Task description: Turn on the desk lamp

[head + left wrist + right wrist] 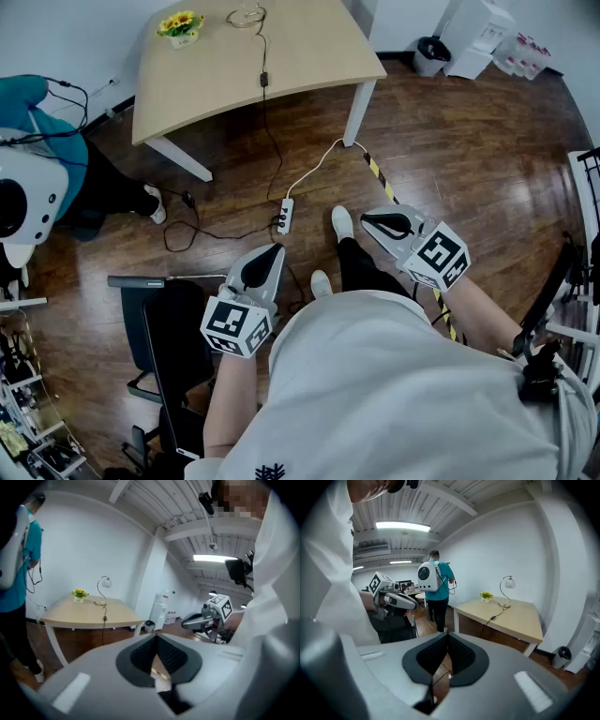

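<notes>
Here's the left hand-held gripper (pixel 271 253), jaws pressed together with nothing between them, held low in front of the body, and the right hand-held gripper (pixel 371 221) beside it is the same, jaws together and empty. Both hang over the wooden floor (pixel 450 150), with a black chair (pixel 178 347) just left of the person. Ahead on the floor lies a white power strip (pixel 285 215), and from it a dark cord (pixel 273 141) climbs onto the bench (pixel 309 56), passing what looks like an inline switch (pixel 264 79). At the bench's far edge, well apart from both grippers, stands the desk lamp (pixel 247 13), with a flower pot (pixel 182 26) to its left. Off to the left stands a person in teal (pixel 42 141). By my read, the task is barely begun: nothing is touched, the lamp shows no glow, and the walk up and the switching are all left to do.
</notes>
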Tool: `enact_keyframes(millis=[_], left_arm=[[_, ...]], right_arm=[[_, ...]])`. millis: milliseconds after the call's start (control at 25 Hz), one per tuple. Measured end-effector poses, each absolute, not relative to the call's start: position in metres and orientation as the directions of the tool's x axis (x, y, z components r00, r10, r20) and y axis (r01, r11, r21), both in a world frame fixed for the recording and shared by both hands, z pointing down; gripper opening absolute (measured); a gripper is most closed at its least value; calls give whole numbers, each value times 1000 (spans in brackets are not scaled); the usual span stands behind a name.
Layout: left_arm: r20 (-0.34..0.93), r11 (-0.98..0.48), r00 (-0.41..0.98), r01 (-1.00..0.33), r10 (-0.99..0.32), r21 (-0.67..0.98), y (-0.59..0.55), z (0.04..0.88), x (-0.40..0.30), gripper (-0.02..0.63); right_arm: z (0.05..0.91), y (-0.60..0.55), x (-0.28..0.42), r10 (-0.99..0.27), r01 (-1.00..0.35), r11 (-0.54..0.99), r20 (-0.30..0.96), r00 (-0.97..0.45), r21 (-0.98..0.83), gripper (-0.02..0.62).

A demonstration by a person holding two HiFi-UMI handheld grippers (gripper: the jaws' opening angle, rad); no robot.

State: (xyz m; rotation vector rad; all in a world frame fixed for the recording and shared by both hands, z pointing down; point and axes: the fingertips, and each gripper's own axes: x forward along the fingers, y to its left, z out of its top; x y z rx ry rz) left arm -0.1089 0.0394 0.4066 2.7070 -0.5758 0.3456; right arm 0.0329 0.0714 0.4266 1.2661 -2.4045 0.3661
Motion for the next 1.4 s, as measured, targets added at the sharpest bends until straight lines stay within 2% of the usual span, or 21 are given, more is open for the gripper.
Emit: enact_keyframes(millis=[400,720,1040,1400], left_arm=[[320,-800,839,-528,-440,284,-45,405,-98,20],[334,-749,788,-606,-518,268,-120,385,-62,20],[343,-691,734,-674,-586,261,-169,390,-49,20],[384,-559,621,-783,-683,273,-188,393,-58,20]], right_arm=[[442,-60,57,-681,-773,633,444,-582,-43,5],[451,-176,70,-586,-676,736,463,-665,-38,5],[494,-277,82,-494,-591,806,521,-695,-23,5],[560,-360,84,-404,-516,857,622,-671,-1,5]])
